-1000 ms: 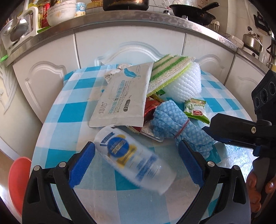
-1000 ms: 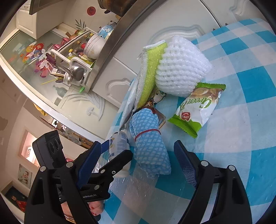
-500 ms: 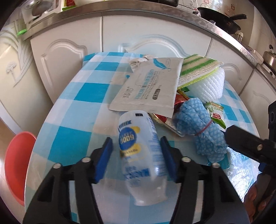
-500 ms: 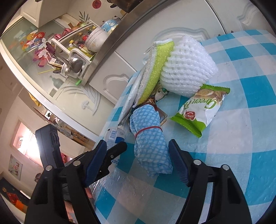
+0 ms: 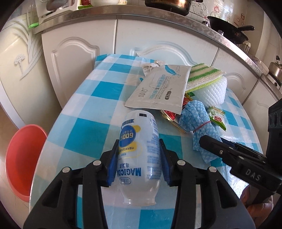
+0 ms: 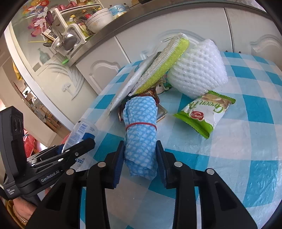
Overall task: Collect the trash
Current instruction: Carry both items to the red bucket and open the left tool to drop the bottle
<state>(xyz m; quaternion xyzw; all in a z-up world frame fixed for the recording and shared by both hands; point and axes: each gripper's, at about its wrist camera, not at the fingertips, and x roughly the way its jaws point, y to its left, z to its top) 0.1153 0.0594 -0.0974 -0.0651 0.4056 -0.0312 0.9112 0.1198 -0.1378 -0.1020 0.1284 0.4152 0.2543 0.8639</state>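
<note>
You are working at a round worktop under a blue-and-white checked cloth, pushed up against white kitchen cabinets. Your left gripper has its fingers clamped on a clear plastic bottle, which lies on its side with the open neck towards you and a blue-and-yellow label facing up. Your right gripper is closing its fingers on a rolled blue cloth; the roll sits between them, bound with a red rubber band, and both pads look to be touching it. Just beyond the roll lie a green snack wrapper, a white foam net, a green-edged sponge and a flat grey wipes packet, all heaped together with some foil wrappers underneath. A red basin sits below the worktop's left edge. Pans and dishes crowd the steel counter behind.
</note>
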